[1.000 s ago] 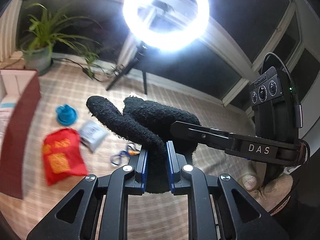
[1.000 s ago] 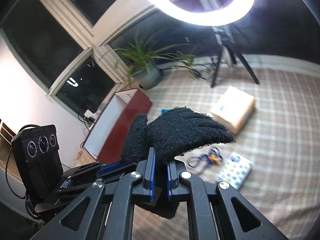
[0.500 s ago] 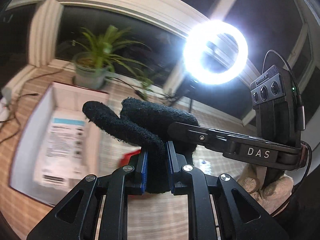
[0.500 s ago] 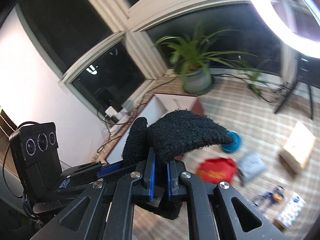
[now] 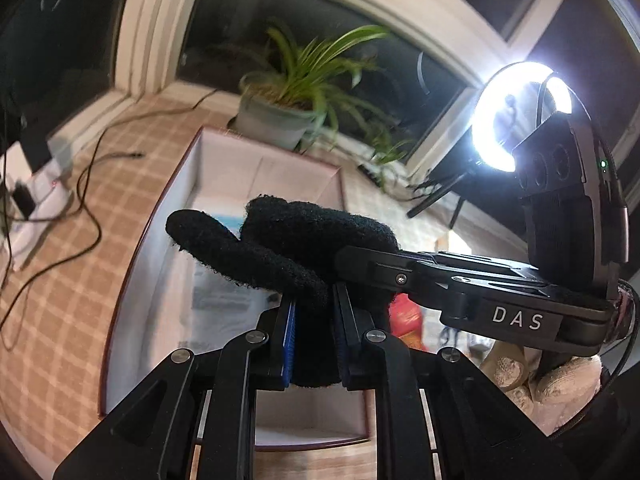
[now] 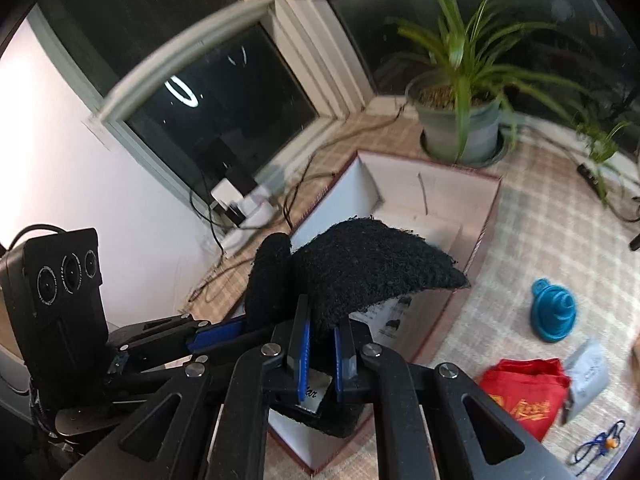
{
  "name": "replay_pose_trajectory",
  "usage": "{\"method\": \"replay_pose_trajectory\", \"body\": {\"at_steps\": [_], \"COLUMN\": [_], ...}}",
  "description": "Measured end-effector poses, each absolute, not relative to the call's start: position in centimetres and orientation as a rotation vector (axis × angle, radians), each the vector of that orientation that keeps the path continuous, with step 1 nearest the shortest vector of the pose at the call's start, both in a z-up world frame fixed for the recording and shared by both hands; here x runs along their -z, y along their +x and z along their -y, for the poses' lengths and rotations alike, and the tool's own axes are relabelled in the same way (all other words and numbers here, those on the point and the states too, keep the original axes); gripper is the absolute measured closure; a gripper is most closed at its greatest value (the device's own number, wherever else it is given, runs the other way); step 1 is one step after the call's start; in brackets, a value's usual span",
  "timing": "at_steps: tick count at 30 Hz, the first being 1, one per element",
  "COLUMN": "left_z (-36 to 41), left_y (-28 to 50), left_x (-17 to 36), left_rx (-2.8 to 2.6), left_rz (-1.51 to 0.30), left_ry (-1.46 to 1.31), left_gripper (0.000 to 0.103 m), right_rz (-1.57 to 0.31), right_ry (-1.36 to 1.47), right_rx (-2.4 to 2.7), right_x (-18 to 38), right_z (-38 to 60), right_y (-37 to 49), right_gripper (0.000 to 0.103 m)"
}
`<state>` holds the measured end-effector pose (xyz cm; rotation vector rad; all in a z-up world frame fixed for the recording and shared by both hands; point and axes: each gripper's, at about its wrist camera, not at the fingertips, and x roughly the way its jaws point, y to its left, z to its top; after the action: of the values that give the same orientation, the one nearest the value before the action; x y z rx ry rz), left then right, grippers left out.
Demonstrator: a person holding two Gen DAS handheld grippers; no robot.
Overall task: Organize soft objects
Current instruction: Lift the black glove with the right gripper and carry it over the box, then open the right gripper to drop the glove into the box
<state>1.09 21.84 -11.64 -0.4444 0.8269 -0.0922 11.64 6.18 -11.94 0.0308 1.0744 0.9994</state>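
I count one black glove (image 6: 360,272), pinched by both my grippers — left gripper (image 5: 314,320) and right gripper (image 6: 322,344). One open box (image 6: 436,184), one potted plant (image 6: 460,128), one red pouch (image 6: 524,396), one blue funnel (image 6: 554,310) — lower right.

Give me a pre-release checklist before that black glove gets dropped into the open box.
1. Left gripper shut on black glove: ok.
2. Right gripper shut on the glove too: ok.
3. Open box lies beneath the glove: ok.
4. Box has room; only a printed sheet shows inside: ok.
5. Glove height above the box floor: cannot tell.
6. Red pouch and blue funnel lie outside the box: ok.
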Motion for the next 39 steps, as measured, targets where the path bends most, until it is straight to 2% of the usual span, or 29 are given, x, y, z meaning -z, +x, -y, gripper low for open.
{"method": "replay_pose_trajectory", "body": {"at_steps": [8, 17, 18, 20, 23, 25, 39], "left_z": [-23.2, -23.7, -23.7, -23.6, -23.4, -23.1, -20.9], "left_y": [1.9, 2.0, 2.0, 1.8, 1.4, 1.1, -0.8], "left_x": [15.0, 15.7, 15.6, 15.5, 15.0, 14.8, 11.3], "left_rx": [0.070, 0.042, 0.036, 0.028, 0.017, 0.004, -0.009], "left_rz": [-0.927, -0.952, -0.954, -0.955, -0.952, -0.951, -0.857], "left_ry": [-0.455, -0.463, -0.460, -0.459, -0.448, -0.432, -0.425], "left_gripper": [0.088, 0.085, 0.083, 0.080, 0.068, 0.066, 0.066], "right_rz": [-1.186, -1.221, -1.223, -1.223, -1.216, -1.205, -1.101], "right_ry": [-0.003, 0.003, 0.008, 0.027, 0.061, 0.081, 0.155], "right_rx": [-0.969, -0.972, -0.971, -0.972, -0.978, -0.974, -0.944], "right_x": [16.3, 17.2, 17.1, 17.0, 16.6, 16.1, 12.8], "right_z": [-8.3, -8.3, -8.2, -7.6, -6.5, -5.4, 3.0], "right_y": [12.8, 13.3, 13.4, 13.4, 13.1, 12.9, 10.8], "right_gripper": [0.094, 0.091, 0.089, 0.075, 0.064, 0.057, 0.054]}}
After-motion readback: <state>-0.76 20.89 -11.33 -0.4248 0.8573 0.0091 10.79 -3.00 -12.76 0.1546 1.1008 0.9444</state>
